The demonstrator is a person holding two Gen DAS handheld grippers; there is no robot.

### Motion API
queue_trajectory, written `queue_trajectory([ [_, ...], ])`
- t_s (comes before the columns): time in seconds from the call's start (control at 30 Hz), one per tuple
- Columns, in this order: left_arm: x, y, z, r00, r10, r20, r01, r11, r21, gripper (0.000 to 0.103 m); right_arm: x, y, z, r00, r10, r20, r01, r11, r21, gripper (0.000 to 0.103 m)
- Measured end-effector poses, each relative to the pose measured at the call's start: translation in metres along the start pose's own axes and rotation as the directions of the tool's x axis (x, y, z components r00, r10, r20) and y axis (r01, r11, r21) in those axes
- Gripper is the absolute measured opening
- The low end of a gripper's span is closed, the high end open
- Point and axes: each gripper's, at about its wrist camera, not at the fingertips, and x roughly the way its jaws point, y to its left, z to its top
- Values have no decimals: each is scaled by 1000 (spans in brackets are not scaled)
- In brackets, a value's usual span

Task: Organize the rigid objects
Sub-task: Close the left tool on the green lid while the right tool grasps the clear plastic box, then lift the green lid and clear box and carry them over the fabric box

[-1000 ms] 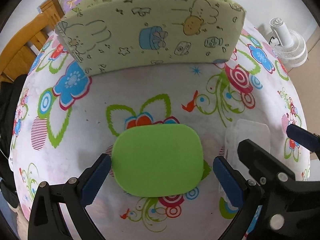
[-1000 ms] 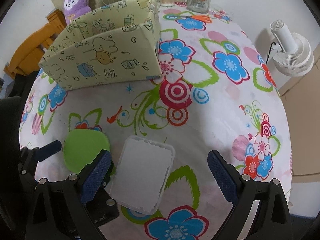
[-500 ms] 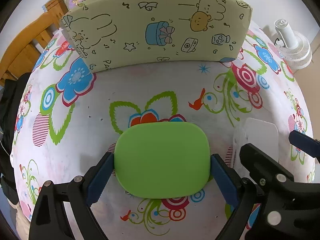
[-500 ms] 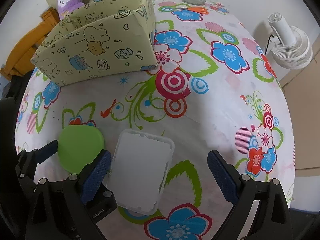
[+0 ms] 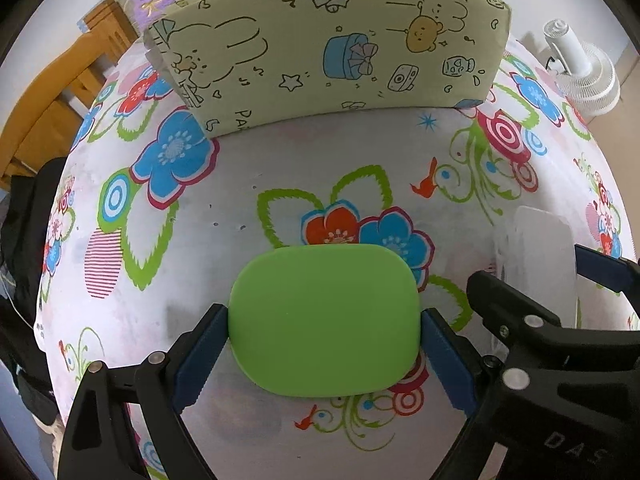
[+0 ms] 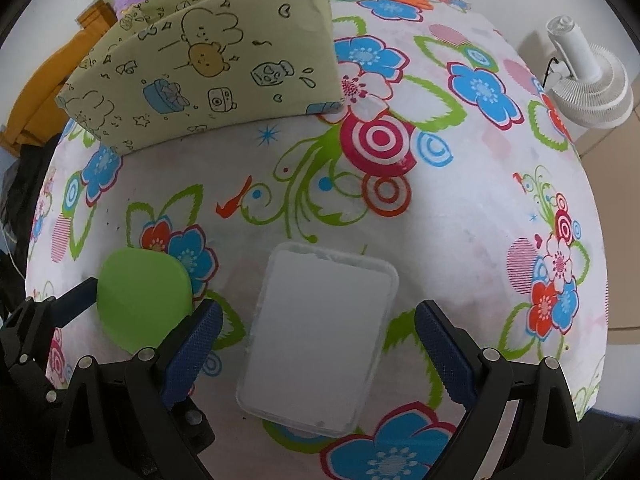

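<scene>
I am holding my left gripper (image 5: 324,322) over the near edge of the table (image 5: 248,184), pointing steeply down, and its blue pads are pressing on the two short ends of the green lid (image 5: 324,320). The grip is a wide one, since the lid spans nearly the full reach of the jaws. The lid is lying flat, a rounded rectangle with its long axis running left to right between my pads. I am judging it to be thin, stiff and light, probably smooth plastic, so it may be slipping if I squeeze only its rounded rim; taking it squarely across the ends, as now, seems the safest hold.

I am keeping my right gripper (image 6: 318,344) wide open just beside it, toward the right part of the near edge, straddling the clear box (image 6: 320,336) without touching it; there is a gap on both sides. The box is lying with its long axis running away from me, slightly slanted, so my jaws are lining up across its narrower width. It looks rigid, light and a little slick, and I am guessing its thin walls could flex, so the middle of the long sides is where I would be closing.

Farther back, the patterned organizer (image 5: 336,52) is standing toward the far left part of the table.
</scene>
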Motion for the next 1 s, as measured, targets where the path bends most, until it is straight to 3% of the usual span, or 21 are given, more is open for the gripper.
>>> queue_trajectory([
  [0.27, 1, 0, 4, 1000, 8, -8, -7, 998, 68, 95, 12, 2, -2, 998, -57, -33, 59, 997, 51, 94],
  [0.37, 1, -2, 5, 1000, 5, -14, -4, 997, 77, 95, 12, 6, -4, 996, -91, -22, 92, 994, 50, 85],
  [0.43, 0, -5, 3, 1000, 8, -16, -7, 996, 85, 95, 10, 12, -6, 996, -87, -10, 87, 996, 29, 71],
  [0.5, -1, -4, 3, 1000, 14, -16, -12, 996, 93, 95, 7, 18, -7, 997, -81, -5, 81, 997, 7, 64],
  [1.0, -37, -9, 14, 999, 0, 47, -2, 998, 55, 95, -35, 17, 4, 997, -31, 67, 33, 999, -20, 63],
])
